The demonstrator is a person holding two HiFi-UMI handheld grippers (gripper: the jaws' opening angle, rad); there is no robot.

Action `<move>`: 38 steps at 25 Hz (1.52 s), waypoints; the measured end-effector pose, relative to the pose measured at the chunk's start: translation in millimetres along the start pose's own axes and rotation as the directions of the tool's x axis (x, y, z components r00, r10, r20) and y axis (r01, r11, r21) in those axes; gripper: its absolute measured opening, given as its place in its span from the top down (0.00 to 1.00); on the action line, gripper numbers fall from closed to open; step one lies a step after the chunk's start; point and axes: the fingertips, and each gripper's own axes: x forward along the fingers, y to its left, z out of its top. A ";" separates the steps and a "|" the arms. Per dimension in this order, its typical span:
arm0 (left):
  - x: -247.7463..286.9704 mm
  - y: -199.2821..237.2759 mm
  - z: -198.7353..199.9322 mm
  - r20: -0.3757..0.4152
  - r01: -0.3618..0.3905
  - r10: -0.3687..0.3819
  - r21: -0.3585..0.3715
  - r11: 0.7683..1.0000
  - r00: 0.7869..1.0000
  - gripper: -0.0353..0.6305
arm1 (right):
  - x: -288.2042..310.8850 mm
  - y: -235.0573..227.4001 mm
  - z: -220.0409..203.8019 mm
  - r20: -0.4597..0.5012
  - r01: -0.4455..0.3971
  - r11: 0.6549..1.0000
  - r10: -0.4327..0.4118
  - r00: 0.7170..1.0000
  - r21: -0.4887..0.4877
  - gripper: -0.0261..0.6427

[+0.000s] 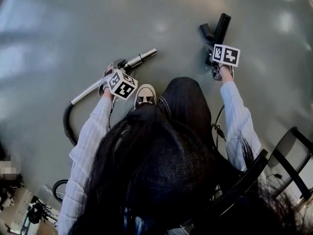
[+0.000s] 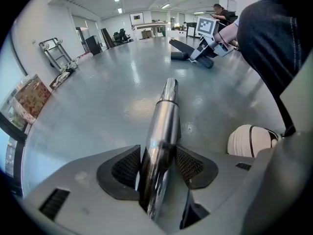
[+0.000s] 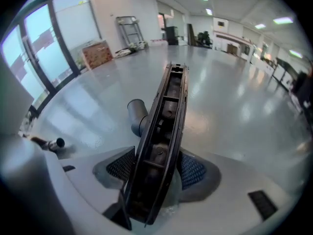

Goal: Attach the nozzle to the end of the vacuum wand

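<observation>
The chrome vacuum wand point(image 1: 105, 77) lies across the grey floor, its open end point(image 1: 149, 54) pointing right. My left gripper point(image 1: 113, 71) is shut on the wand point(image 2: 164, 126); the tube runs out between the pads toward its tip point(image 2: 169, 83). The black floor nozzle point(image 1: 216, 33) sits to the right, apart from the wand end. My right gripper point(image 1: 215, 68) is shut on the nozzle point(image 3: 164, 131), held on edge with its underside showing; its neck socket point(image 3: 136, 114) sticks out to the left. The wand tip point(image 3: 55, 143) shows far left in the right gripper view.
A black hose point(image 1: 68, 124) curves from the wand's back end. My shoe point(image 1: 145, 95) and knee point(image 1: 183, 99) are between the grippers. A black chair point(image 1: 288, 160) stands at the right. A trolley point(image 2: 55, 53) and boxes point(image 2: 30, 97) stand by the far wall.
</observation>
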 end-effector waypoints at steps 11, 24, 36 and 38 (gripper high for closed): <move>11.5 11.1 -5.3 -0.025 0.079 -0.078 0.041 0.996 0.997 0.65 | 11.6 94.5 37.3 -0.015 -0.259 0.896 0.272 0.962 -0.361 0.58; 0.6 27.1 13.8 -0.006 0.102 -0.102 0.065 0.993 0.995 0.67 | 2.2 139.9 35.9 -0.154 -0.413 0.689 0.407 0.900 -0.595 0.61; -6.2 24.1 -3.4 -0.026 0.133 -0.130 0.134 0.982 0.991 0.69 | 30.1 173.8 -5.6 -0.233 -0.230 0.376 0.037 0.972 -0.898 0.61; -7.6 23.4 -2.4 -0.021 0.135 -0.133 0.139 0.981 0.991 0.69 | 29.0 173.5 -5.3 -0.237 -0.229 0.371 0.025 0.971 -0.900 0.60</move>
